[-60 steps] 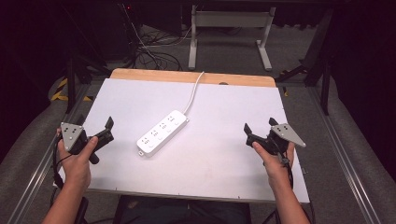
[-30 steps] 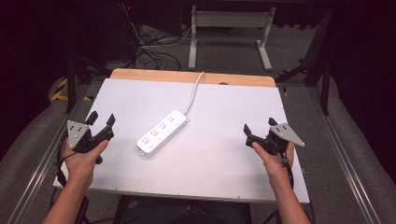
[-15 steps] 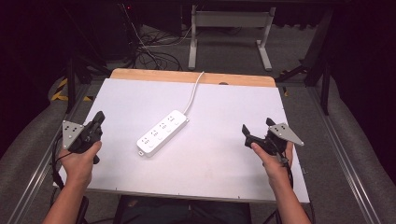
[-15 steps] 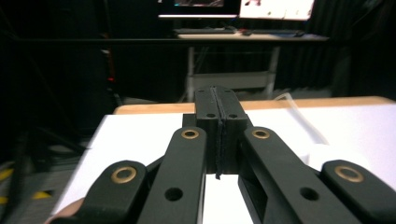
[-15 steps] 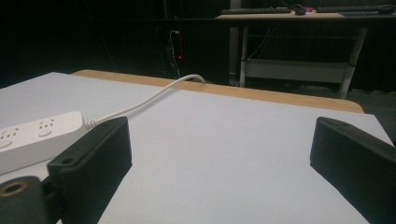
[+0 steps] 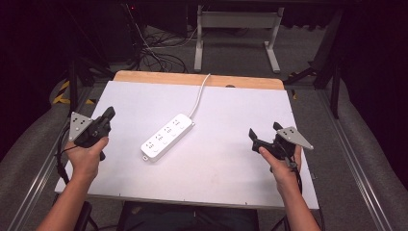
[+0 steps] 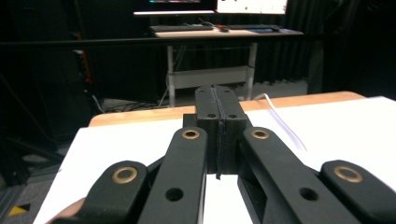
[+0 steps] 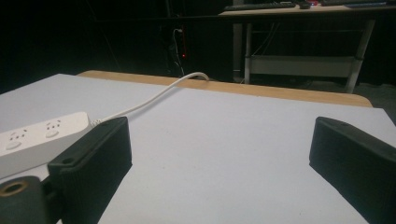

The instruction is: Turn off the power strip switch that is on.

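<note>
Power strip [image 6: 167, 136], white, lies slantwise near the middle of the white table [image 6: 231, 163], its cord [image 6: 199, 96] running off the far edge; neither tool touches it. By my judgement the work is at its approach stage: a gripper must travel inward to the strip before any grasp. The left gripper [image 6: 107, 117] has just been closing and is pressed together on nothing, raised at the table's left edge. The right gripper [image 6: 263, 135] hovers spread wide and empty, pointing towards the strip.

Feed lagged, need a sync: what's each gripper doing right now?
Left gripper: fingers just closed, shut on nothing.
Right gripper: fingers open, empty, beside the power strip.
</note>
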The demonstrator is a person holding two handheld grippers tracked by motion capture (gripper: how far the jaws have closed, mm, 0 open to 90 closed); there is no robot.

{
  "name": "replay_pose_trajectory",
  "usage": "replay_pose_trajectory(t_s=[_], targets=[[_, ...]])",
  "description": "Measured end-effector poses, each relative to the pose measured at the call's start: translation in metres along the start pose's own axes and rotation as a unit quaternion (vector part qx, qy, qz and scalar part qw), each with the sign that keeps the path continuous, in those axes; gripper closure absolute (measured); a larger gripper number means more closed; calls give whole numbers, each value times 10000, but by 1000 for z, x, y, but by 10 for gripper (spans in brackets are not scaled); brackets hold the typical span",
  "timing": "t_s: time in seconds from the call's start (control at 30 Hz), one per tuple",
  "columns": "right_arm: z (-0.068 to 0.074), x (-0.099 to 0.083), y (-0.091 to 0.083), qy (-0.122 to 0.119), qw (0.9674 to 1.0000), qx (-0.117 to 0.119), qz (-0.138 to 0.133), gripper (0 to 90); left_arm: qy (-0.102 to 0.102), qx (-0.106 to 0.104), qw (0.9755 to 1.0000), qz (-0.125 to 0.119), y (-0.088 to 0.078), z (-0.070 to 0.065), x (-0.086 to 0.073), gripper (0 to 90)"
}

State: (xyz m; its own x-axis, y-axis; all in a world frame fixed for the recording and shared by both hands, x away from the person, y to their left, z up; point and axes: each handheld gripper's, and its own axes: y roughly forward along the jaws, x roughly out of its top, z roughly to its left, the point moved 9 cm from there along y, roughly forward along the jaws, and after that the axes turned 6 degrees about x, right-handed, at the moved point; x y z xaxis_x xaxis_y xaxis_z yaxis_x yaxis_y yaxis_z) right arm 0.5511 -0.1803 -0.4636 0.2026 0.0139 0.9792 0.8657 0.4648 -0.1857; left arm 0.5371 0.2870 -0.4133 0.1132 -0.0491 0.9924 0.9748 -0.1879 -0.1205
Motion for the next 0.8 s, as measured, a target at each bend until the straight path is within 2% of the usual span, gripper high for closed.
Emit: replay_pose_trajectory(t_s=[0.07,0.17,0.3,0.43,0.5,0.6,0.63,0.7,0.8], targets=[[1,0,0,20,10000,29,-2,66,72,-200,9998,-3,6,-9,6,900],[1,0,0,8,10000,38,6,69,307,-420,9986,45,18,-24,11,900],[-1,0,0,22,10000,23,9,70,453,-598,9969,220,37,-42,13,900],[0,0,-1,39,10000,58,1,80,568,-884,9933,486,53,-62,12,900],[0,-1,0,27,10000,69,1,84,723,-985,9905,625,60,-72,12,900],[0,-1,0,37,10000,80,8,86,887,-1140,9856,876,69,-87,10,900],[0,-1,0,48,9999,89,12,87,920,-1271,9821,1044,71,-94,8,900],[0,0,0,79,9999,95,-3,84,1084,-1403,9758,1280,75,-103,2,900],[0,0,-1,80,9999,79,-22,80,1338,-1630,9635,1651,83,-123,-11,900]])
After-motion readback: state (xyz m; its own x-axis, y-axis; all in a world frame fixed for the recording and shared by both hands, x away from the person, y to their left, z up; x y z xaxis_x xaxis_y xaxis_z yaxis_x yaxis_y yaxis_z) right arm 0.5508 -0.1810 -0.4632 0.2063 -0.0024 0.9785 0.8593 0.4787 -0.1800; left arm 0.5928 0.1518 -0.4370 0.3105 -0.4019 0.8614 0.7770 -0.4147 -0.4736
